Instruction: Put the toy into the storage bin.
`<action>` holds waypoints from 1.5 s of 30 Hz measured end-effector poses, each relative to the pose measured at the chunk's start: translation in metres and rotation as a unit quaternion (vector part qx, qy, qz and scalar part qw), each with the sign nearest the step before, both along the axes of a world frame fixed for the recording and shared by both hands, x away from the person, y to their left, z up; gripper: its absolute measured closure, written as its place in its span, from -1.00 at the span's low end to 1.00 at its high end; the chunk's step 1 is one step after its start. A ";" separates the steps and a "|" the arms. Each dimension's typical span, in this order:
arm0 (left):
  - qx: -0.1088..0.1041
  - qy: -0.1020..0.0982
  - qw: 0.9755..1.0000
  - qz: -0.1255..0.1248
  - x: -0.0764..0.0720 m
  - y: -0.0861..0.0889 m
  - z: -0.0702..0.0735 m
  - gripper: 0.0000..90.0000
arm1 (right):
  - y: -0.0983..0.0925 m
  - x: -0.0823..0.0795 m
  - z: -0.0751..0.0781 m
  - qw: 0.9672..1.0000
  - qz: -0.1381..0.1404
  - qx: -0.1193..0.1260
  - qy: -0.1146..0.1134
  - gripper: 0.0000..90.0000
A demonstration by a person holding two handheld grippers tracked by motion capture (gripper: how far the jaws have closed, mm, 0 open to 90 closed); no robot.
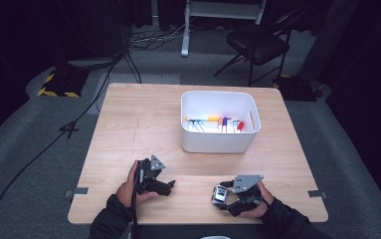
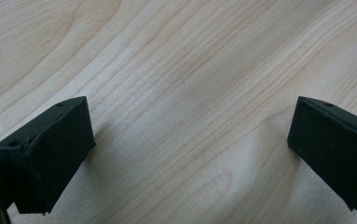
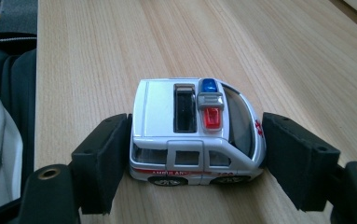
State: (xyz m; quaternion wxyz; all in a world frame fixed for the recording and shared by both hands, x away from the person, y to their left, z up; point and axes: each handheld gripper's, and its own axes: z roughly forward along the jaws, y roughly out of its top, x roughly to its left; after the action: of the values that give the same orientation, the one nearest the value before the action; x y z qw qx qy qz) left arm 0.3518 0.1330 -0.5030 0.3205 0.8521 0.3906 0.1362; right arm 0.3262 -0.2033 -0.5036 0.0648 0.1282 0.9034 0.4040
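Toy ambulance clamped end to end in the right tool, front and rear bumpers pressed against the two black jaws, wheels down on the wooden surface. Seen from above at about 5 o'clock on that surface, near the front edge, as a small white shape at the nose of the right tool. Left tool at about 7 o'clock, jaws spread wide with nothing between them but bare wood grain in the left gripper view.

Grasp apparently made; no lift yet, judging by the wheels resting on the wood. White bin at about 1 o'clock, well apart from both tools, already holding a row of markers. Probable remainder: raise the toy, carry it across to the bin, release. Destination only a guess.

Readable writing: "AMBULANCE" in red along the stripe on the toy's side, followed by small digits too blurred to make out. Red mark on the front end, only partly visible. Blue and red light bar on the roof.
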 end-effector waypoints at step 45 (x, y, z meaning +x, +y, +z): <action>0.000 0.000 1.000 0.000 0.000 0.000 0.000 -0.99 | -0.063 0.030 0.095 0.988 -0.078 0.110 -0.072 -0.43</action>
State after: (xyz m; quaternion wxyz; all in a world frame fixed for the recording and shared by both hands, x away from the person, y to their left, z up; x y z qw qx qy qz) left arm 0.3518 0.1330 -0.5030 0.3207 0.8518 0.3911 0.1362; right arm 0.3566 -0.2667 -0.4088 0.1463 0.1755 0.8339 0.5025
